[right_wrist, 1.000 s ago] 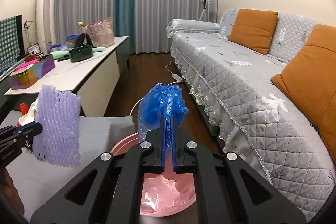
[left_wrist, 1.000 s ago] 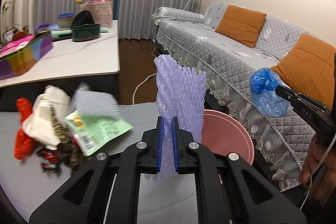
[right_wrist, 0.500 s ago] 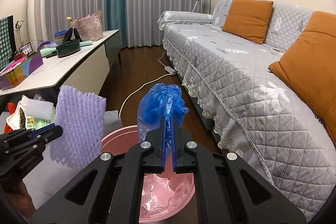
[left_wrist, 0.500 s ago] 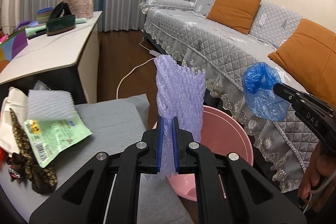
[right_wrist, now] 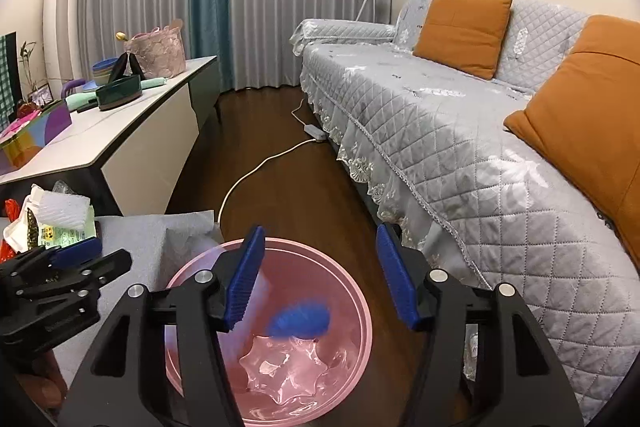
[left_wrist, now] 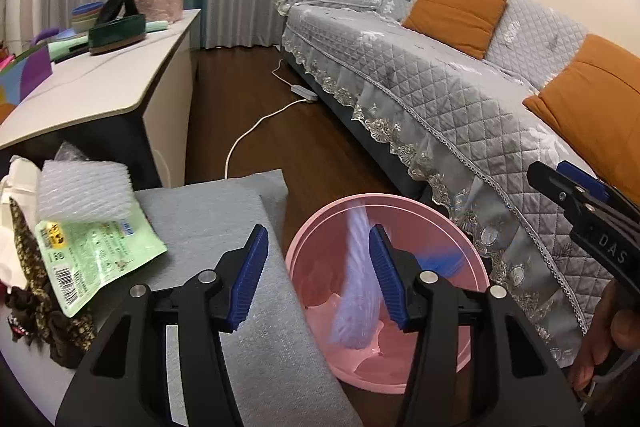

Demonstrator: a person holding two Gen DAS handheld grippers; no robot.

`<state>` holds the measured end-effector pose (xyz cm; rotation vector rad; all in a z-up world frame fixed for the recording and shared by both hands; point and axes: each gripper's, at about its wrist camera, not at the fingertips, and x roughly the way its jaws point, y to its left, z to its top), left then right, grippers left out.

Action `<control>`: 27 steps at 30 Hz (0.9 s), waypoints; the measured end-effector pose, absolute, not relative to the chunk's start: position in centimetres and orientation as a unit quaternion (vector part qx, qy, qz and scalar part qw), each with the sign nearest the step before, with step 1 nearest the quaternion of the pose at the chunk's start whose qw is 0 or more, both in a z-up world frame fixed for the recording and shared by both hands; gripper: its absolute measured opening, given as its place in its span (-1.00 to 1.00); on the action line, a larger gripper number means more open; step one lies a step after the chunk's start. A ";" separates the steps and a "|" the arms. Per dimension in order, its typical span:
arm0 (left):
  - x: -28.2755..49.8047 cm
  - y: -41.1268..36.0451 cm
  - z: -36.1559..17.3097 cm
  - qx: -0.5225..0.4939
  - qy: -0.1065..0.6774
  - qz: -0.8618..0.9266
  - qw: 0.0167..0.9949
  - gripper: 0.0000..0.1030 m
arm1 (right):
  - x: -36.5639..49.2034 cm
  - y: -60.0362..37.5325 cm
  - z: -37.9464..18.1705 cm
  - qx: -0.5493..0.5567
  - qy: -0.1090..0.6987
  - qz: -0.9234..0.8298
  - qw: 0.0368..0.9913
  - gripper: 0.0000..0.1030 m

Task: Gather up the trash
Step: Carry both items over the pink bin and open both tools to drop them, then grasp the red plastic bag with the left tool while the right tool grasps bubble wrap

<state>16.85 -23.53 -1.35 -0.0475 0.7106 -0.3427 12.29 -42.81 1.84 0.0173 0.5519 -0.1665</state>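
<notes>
A pink bin [left_wrist: 400, 199] lined with a clear bag stands on the floor between the grey mat and the sofa. My left gripper [left_wrist: 318, 267] hovers over its left rim, jaws opening, pads clear of the purple foam net [left_wrist: 358, 287], which drops blurred into the bin. My right gripper [right_wrist: 320, 267] hangs above the same bin [right_wrist: 360, 287], jaws opening too, and the blue plastic bag [right_wrist: 300, 319] falls free below them. Each gripper shows in the other view: the right gripper [left_wrist: 552, 171] at the right edge, the left gripper [right_wrist: 108, 255] at the lower left.
On the grey mat [left_wrist: 224, 211] lie a white foam net [left_wrist: 84, 187], a green packet [left_wrist: 96, 255] and a leopard-print item [left_wrist: 32, 267]. The quilted sofa [left_wrist: 440, 87] runs along the right. A white cable [left_wrist: 248, 135] crosses the wood floor. A low cabinet [left_wrist: 100, 87] stands to the left.
Both grippers have opened. The purple net and the blue bag, held upright before, now fall into the pink bin. Both hands sank slightly toward the bin.
</notes>
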 end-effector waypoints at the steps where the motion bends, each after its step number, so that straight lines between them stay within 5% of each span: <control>1: 16.6 -23.3 -1.2 -0.023 0.345 -0.166 0.924 0.00 | 12.3 -42.8 1.9 0.010 0.271 -0.083 0.959 0.14; 9: 13.4 -20.3 1.7 -0.017 0.316 -0.162 0.935 0.00 | 11.5 -41.1 3.1 0.019 0.249 -0.060 0.967 0.14; 19: 9.2 -12.8 5.3 -0.021 0.283 -0.144 0.948 -0.43 | 10.2 -35.4 4.9 0.041 0.229 0.024 0.972 0.11; 27: 7.4 -4.8 7.0 -0.019 0.272 -0.105 0.956 -0.48 | 10.6 -30.0 4.8 0.032 0.232 0.089 0.968 -0.25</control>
